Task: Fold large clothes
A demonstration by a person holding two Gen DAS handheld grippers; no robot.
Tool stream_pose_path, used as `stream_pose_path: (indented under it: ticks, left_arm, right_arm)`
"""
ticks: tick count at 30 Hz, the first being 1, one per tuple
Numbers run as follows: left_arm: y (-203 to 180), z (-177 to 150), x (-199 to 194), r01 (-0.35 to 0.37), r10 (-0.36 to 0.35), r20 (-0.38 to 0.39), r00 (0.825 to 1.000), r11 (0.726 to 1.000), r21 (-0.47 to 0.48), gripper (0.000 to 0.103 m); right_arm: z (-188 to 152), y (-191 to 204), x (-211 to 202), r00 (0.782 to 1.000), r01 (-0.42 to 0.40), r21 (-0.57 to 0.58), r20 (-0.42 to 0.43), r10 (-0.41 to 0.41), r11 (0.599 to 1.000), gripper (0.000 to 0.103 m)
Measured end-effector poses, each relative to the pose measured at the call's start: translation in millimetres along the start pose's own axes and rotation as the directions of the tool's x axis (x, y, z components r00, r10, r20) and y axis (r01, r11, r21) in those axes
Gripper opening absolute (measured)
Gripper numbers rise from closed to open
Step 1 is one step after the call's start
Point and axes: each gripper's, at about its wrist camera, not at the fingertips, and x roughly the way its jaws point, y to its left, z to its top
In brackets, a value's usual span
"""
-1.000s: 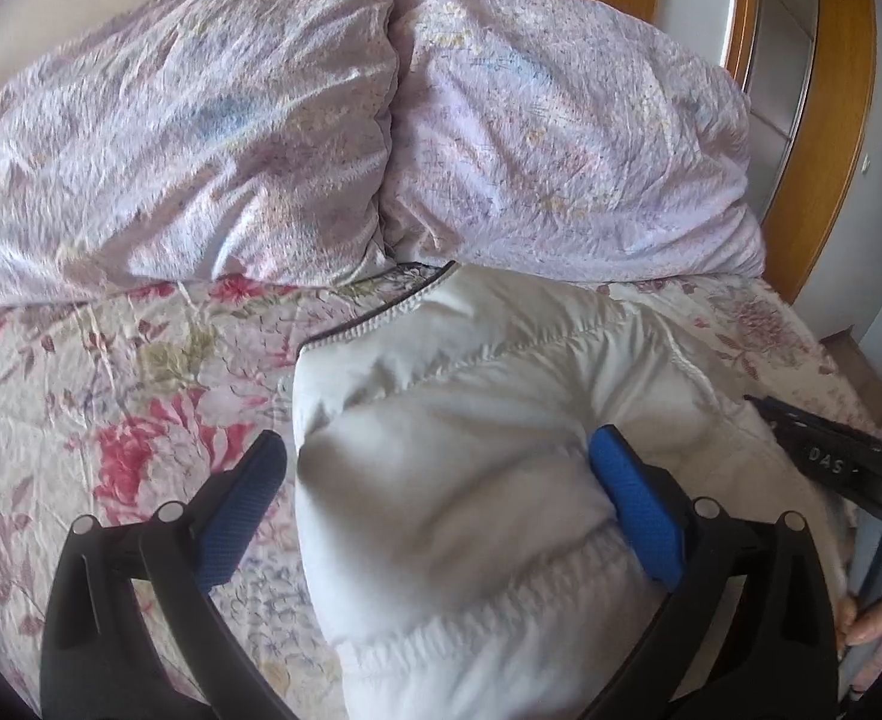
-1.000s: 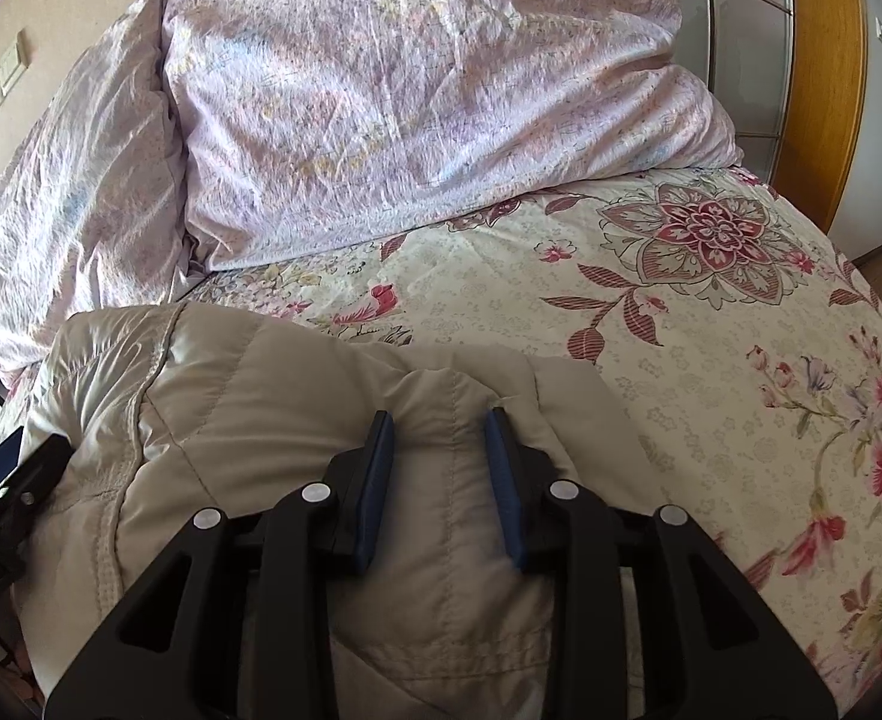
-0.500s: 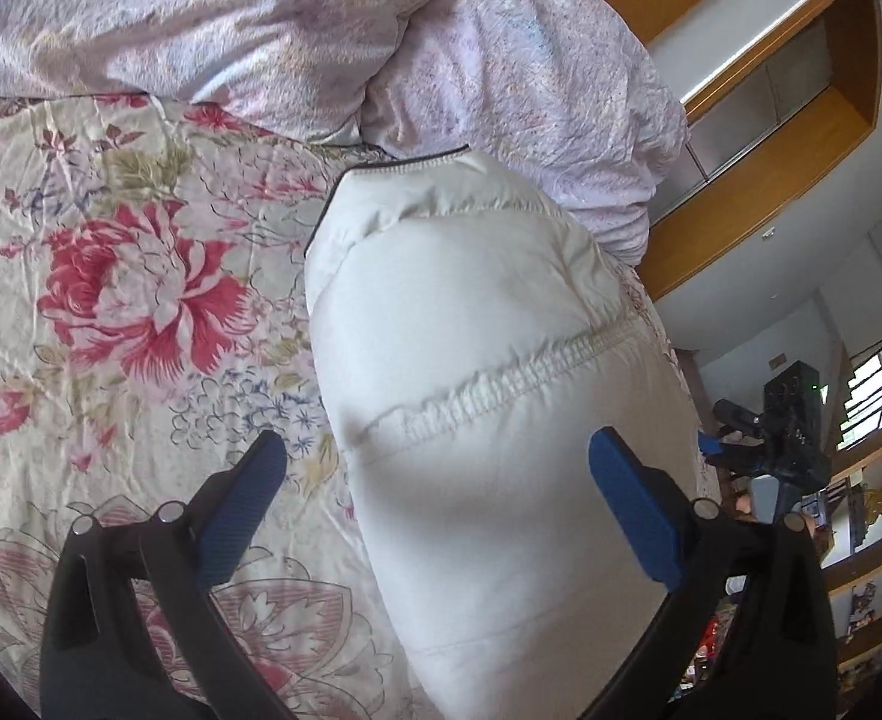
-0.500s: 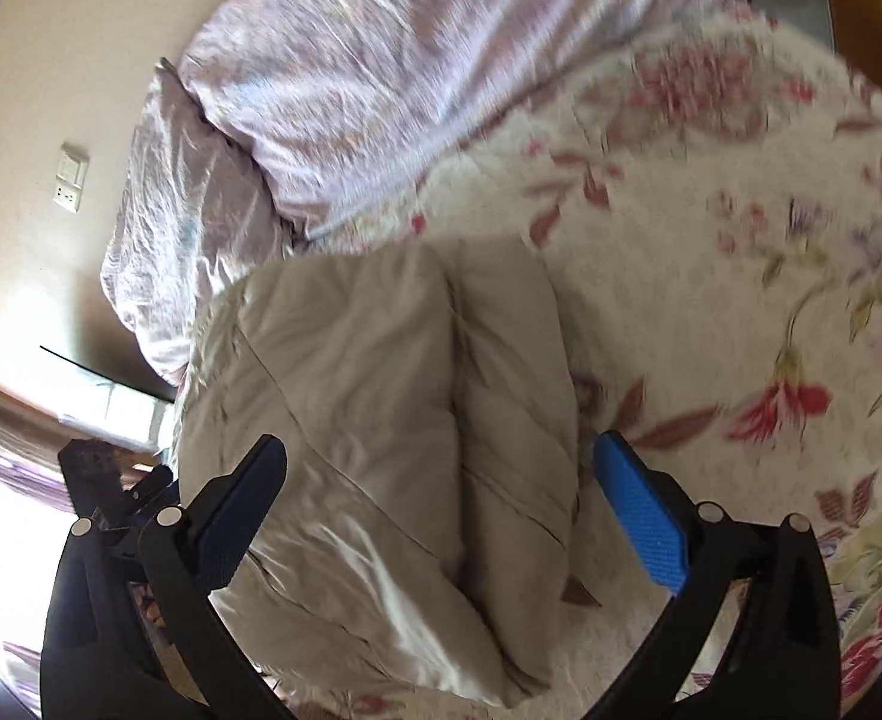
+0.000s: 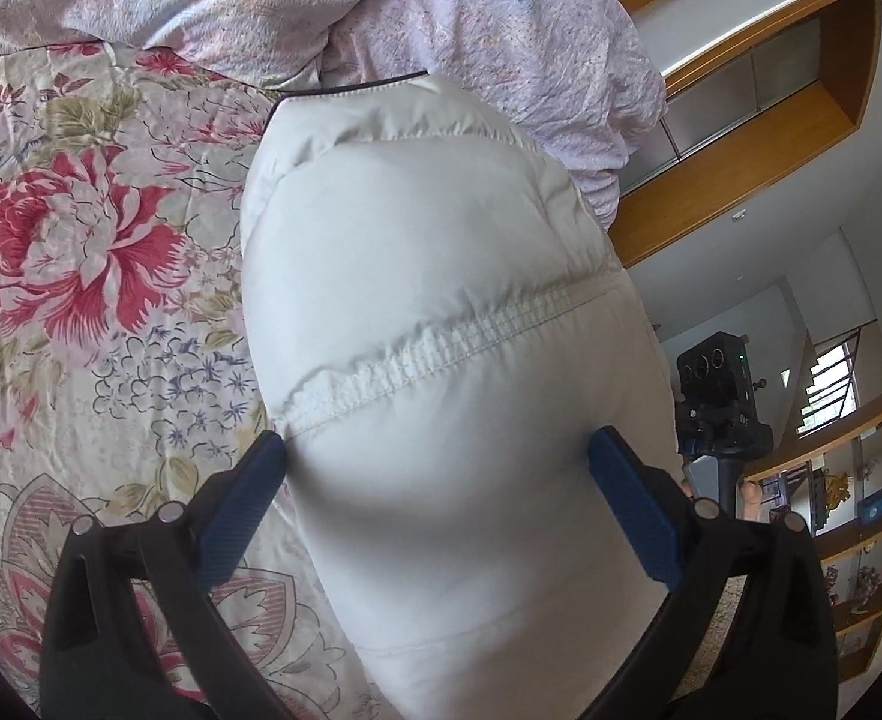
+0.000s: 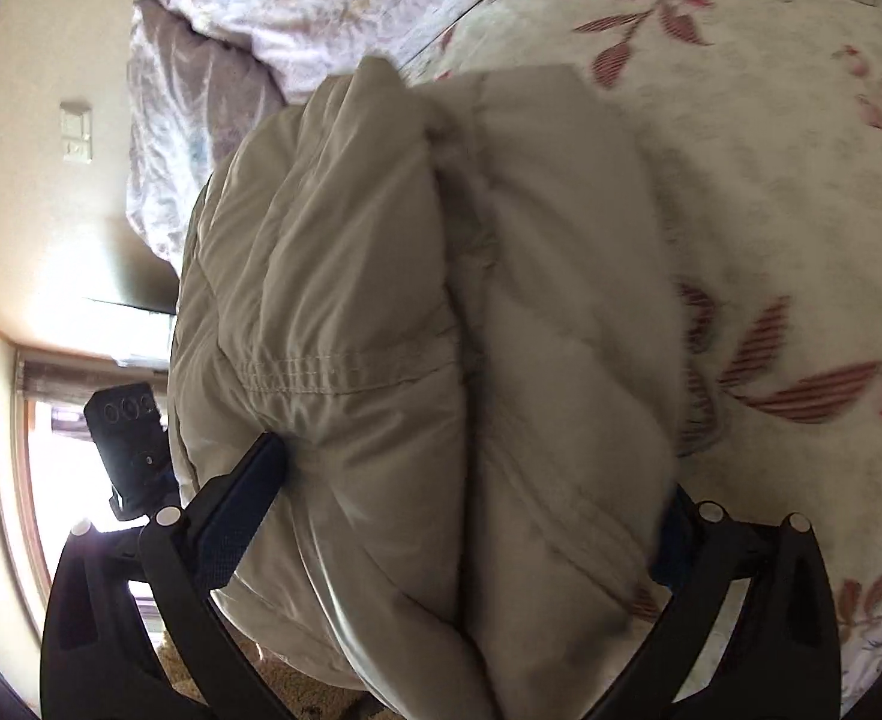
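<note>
A puffy white quilted jacket (image 5: pixel 435 324) lies folded into a thick bundle on the flowered bedspread (image 5: pixel 81 276). My left gripper (image 5: pixel 438 453) is wide open, its blue pads on either side of the bundle's near end. In the right wrist view the same jacket (image 6: pixel 429 324) looks beige, with a fold seam down its middle. My right gripper (image 6: pixel 471 474) is wide open and straddles the bundle from the opposite side; its right pad is mostly hidden behind the fabric.
Two lilac pillows (image 5: pixel 333 6) lie at the head of the bed, touching the jacket's far end. A wooden headboard and shelf (image 5: pixel 759 96) stand to the right. The other gripper's black camera body (image 5: pixel 720 402) shows past the jacket. The flowered bedspread (image 6: pixel 771 210) extends right.
My right gripper let go of the jacket fabric and opened wide. Both grippers rolled sideways and moved in so the folded bundle now sits between each pair of fingers.
</note>
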Motion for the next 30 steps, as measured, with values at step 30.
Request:
stream_pose_path:
  ticks: [30]
  left_arm:
    - [54,-19,6,0.235,-0.23,0.052,0.972,0.965,-0.117,0.101]
  right_arm:
    - [8,12,29,0.991,-0.13,-0.105,-0.052,0.125,0.986,0.102]
